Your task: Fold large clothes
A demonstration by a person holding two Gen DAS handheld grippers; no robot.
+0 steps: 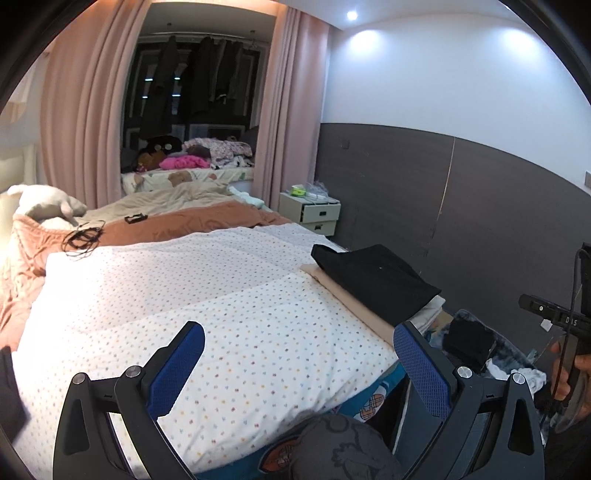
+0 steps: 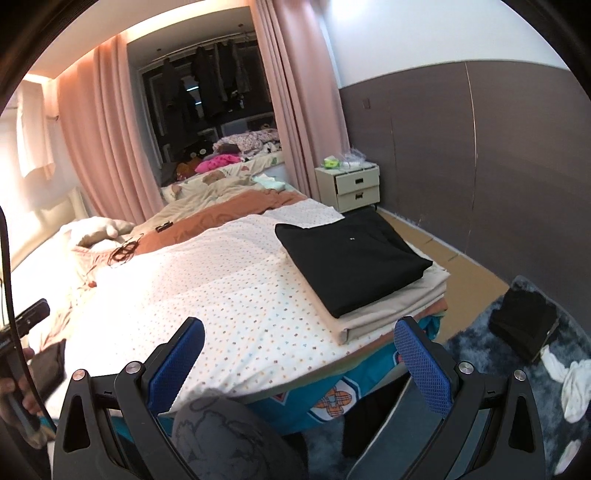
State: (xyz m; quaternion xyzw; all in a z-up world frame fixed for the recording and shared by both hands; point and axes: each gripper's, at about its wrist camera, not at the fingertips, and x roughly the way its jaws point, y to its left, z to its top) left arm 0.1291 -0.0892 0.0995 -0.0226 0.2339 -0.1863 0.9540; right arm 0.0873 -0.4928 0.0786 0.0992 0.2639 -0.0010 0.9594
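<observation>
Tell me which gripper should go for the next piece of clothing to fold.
Probably the right gripper. The unfolded dark garment lies on the rug to its right, past the bed corner. The left gripper sits farther from it, over the dotted bedspread. Both are open and empty.

Bedroom: pink curtains frame dark window, white wall over grey panelling, cream nightstand, ceiling spotlight, blue rug.
</observation>
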